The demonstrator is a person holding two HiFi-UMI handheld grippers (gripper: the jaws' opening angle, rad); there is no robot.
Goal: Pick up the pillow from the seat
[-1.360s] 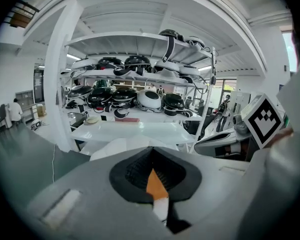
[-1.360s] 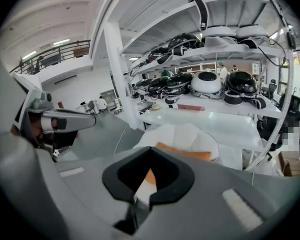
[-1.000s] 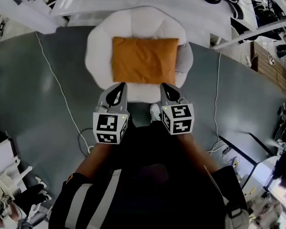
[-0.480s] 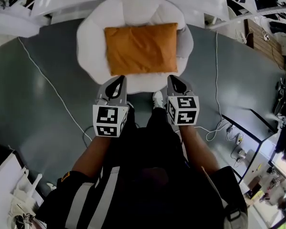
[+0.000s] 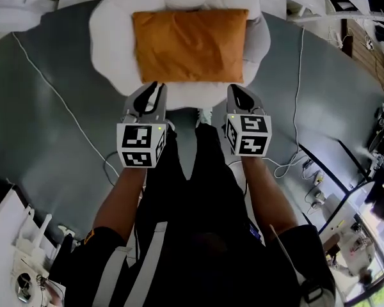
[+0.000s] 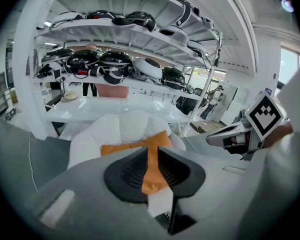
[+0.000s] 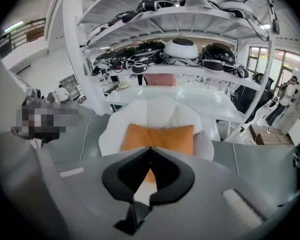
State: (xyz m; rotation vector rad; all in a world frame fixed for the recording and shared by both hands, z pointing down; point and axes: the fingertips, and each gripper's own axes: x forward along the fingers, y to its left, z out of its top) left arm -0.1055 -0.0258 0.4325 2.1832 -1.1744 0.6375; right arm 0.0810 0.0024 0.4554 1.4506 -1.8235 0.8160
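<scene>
An orange pillow (image 5: 191,45) lies flat on a round white padded seat (image 5: 112,37). Both grippers are held side by side just short of the pillow's near edge, over the seat's front rim. My left gripper (image 5: 155,85) points at the pillow's near left corner. Its jaws are opening, with a narrow gap and nothing between them; the pillow (image 6: 156,139) shows through that gap beyond my left gripper (image 6: 152,149). My right gripper (image 5: 233,88) points at the near right corner. In its own view my right gripper (image 7: 150,148) is shut and empty, with the pillow (image 7: 160,138) ahead.
White shelves with several dark helmets (image 7: 182,49) rise behind the seat, above a white counter (image 6: 105,104). A white cable (image 5: 57,107) runs over the grey floor to the left, and more cables (image 5: 294,165) lie to the right. The person's white shoe (image 5: 205,115) is at the seat's front.
Both grippers have moved forward, from short of the seat to its front rim, close to the pillow's near edge. The pillow has not moved.
</scene>
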